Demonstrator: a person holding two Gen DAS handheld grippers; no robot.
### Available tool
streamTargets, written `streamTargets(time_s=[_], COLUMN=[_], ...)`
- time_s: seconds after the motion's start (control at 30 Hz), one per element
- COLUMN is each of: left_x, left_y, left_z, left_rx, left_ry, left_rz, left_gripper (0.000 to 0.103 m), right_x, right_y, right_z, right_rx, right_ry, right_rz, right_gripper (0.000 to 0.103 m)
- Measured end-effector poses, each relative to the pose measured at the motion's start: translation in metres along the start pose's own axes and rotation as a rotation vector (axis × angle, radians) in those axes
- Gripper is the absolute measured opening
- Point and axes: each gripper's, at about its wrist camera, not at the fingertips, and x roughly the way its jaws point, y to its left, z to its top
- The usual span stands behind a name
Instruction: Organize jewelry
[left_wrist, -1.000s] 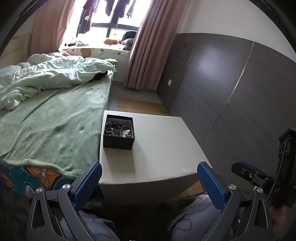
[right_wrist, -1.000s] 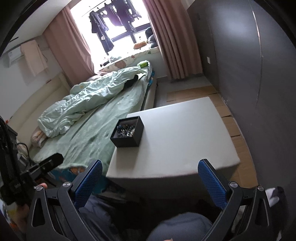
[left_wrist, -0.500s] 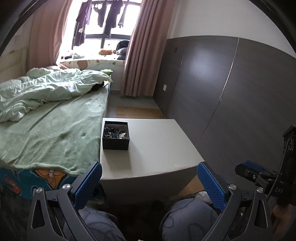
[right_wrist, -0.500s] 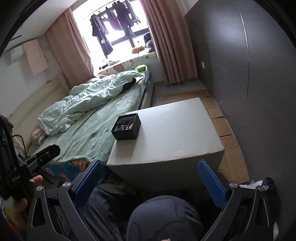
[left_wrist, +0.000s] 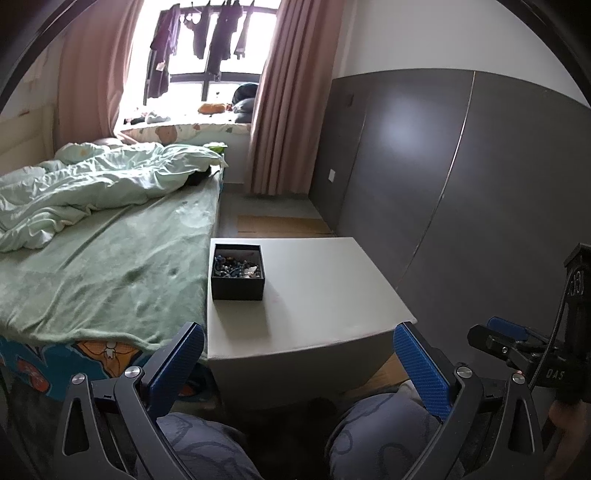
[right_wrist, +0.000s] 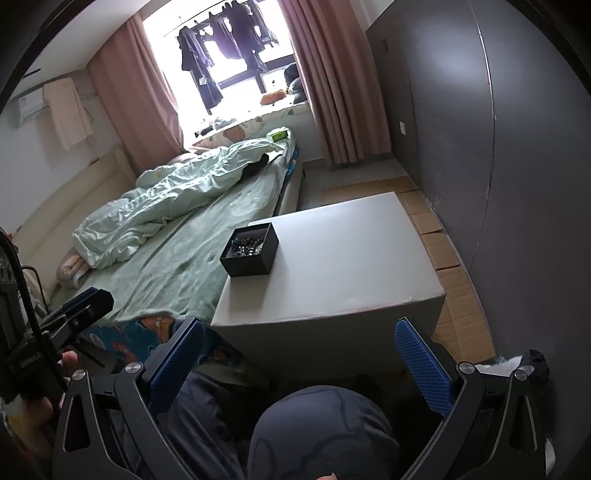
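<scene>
A small black box (left_wrist: 237, 271) (right_wrist: 250, 251) full of tangled beaded jewelry sits at the left edge of a low white table (left_wrist: 317, 295) (right_wrist: 343, 266). My left gripper (left_wrist: 299, 363) hangs open well in front of the table's near edge, over the person's knees, nothing between its blue pads. My right gripper (right_wrist: 301, 360) is open too, held back from the table and empty. Each gripper shows at the edge of the other's view: the right gripper (left_wrist: 517, 343) in the left wrist view and the left gripper (right_wrist: 70, 314) in the right wrist view.
A bed with a green sheet (left_wrist: 103, 266) and rumpled duvet (left_wrist: 92, 184) runs along the table's left side. A dark grey wall (left_wrist: 461, 184) stands to the right. Cardboard sheets (right_wrist: 443, 251) lie on the floor. The person's knees (left_wrist: 376, 432) sit just below the grippers.
Both grippers have drawn back and risen from the table, so the table and box look smaller and farther. The fingers stayed open. The box has not moved.
</scene>
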Motion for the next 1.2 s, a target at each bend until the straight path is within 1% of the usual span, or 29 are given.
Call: streamTargets(time_s=[0.23,0.4,0.97,1.1,1.2], left_x=[0.0,0.001,-0.004,-0.008,-0.01], left_y=[-0.002,-0.003,-0.006,-0.01,-0.01], left_z=[-0.001,-0.001,-0.003,-0.004,-0.004], left_rx=[0.021,0.015,0.012,0.038,0.037], left_ry=[-0.01,-0.003,-0.007,-0.021,-0.025], left_rz=[0.007,0.003,0.005,0.026,0.035], left_gripper=[0.103,0.103,0.103,0.103,0.103], right_x=[0.004,0.004,-0.003,-0.004,-0.007], right_y=[0.002,0.001,-0.003,-0.003,-0.004], right_z=[-0.001,-0.002,-0.004,-0.004,-0.004], right_rx=[-0.003,0.014,0.013,0.014,0.015], right_ry=[0.006,0.001,-0.008,-0.008,-0.013], right_rz=[-0.005,-0.01,0.0,0.002,0.007], right_gripper=[0.103,0.103,0.103,0.103,0.103])
